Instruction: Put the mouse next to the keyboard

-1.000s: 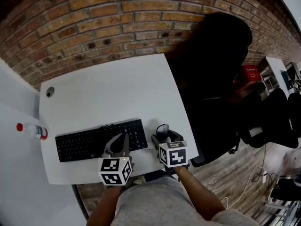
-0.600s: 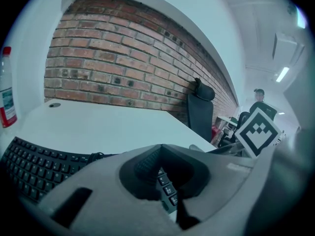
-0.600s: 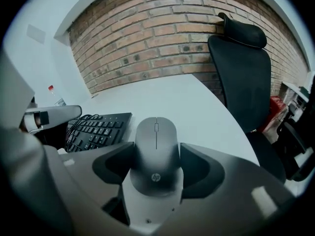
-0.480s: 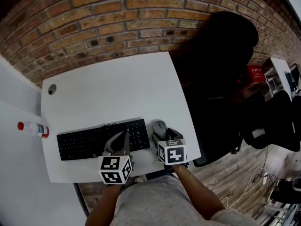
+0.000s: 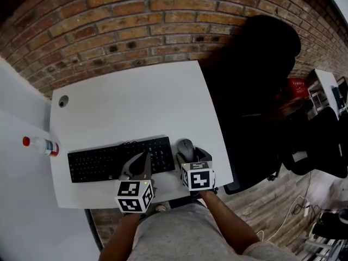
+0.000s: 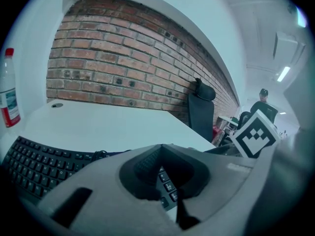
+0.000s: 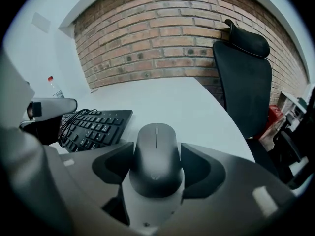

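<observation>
Overhead, left gripper (image 5: 145,156) looks closed; right gripper's (image 7: 157,165) view shows parted jaws flanking mouse (image 7: 156,149).

A white table (image 5: 136,99) is seen from above, set against a brick wall (image 5: 136,20). A black keyboard (image 5: 109,161) is laid along the near edge, and a grey mouse (image 5: 186,145) is placed just beside its right end. The left gripper (image 5: 143,160) is held over the keyboard's right part with its jaws drawn together. The right gripper (image 5: 190,156) is held at the mouse's near end, jaws apart. A red-capped bottle (image 5: 41,145) is seen left of the table, and a black chair (image 5: 250,91) is parked on the right.
</observation>
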`<state>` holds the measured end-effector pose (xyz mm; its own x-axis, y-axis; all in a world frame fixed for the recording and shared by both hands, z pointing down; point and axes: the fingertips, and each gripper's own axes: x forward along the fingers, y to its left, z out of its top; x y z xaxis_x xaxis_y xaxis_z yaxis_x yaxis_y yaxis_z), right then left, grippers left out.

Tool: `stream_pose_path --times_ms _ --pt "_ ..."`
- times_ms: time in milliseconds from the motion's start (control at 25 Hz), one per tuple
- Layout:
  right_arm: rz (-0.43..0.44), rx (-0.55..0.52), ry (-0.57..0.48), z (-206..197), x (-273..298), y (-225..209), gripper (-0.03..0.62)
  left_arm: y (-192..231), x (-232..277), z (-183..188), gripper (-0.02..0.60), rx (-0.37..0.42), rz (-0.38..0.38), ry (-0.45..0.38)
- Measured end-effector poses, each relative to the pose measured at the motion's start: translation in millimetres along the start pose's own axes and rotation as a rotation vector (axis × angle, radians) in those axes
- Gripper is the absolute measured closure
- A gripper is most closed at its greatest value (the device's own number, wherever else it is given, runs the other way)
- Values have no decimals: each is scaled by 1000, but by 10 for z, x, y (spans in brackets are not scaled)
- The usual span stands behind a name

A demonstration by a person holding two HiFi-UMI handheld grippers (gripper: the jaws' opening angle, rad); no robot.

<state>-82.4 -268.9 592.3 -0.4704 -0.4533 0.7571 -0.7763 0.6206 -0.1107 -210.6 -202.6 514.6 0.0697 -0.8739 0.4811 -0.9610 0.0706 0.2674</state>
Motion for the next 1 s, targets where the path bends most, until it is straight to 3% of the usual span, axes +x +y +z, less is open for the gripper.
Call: stream_pose_path --times_ms 320,1000 --pt "33 -17 -48 148 -116 92 285 68 -185 71 589 3 24 -35" --pt "170 -139 -293 537 -902 1056 449 319 -975 56 589 -5 63 -130"
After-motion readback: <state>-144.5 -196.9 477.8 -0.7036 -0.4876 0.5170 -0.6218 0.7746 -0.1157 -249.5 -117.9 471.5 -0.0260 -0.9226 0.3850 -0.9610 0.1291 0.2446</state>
